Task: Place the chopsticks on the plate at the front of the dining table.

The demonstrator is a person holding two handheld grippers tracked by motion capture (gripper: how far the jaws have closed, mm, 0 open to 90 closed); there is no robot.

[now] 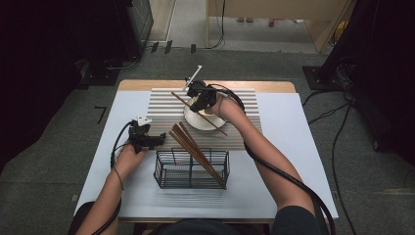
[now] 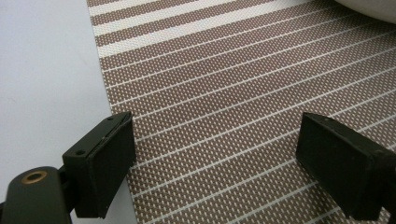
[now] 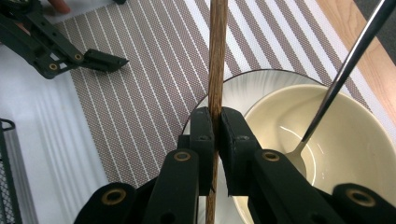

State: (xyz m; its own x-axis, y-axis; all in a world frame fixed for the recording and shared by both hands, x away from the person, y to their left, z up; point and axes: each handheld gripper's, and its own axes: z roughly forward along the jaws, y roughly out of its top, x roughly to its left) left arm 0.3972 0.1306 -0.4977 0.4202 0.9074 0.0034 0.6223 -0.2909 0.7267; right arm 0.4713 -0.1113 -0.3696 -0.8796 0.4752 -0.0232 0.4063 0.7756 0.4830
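Observation:
My right gripper [image 3: 217,114] is shut on a brown wooden chopstick [image 3: 216,56], gripping it partway along its length. It hovers over a cream bowl [image 3: 359,154] that sits on a white plate [image 3: 243,88]. In the high view the chopstick [image 1: 215,126] slants across the bowl [image 1: 198,120] beneath the right gripper [image 1: 198,102]. A metal spoon [image 3: 348,65] leans in the bowl with its handle pointing up. Low over the left part of the striped placemat [image 2: 233,84], my left gripper [image 2: 215,158] stands open with nothing between its fingers. It is also in the high view, the left gripper [image 1: 159,139] pointing right.
A black wire basket [image 1: 169,171] stands at the table's front middle, with several brown chopsticks [image 1: 193,149] leaning out of it toward the plate. The striped placemat [image 1: 244,105] lies on a white table cover [image 1: 288,161]. Cables trail from both grippers.

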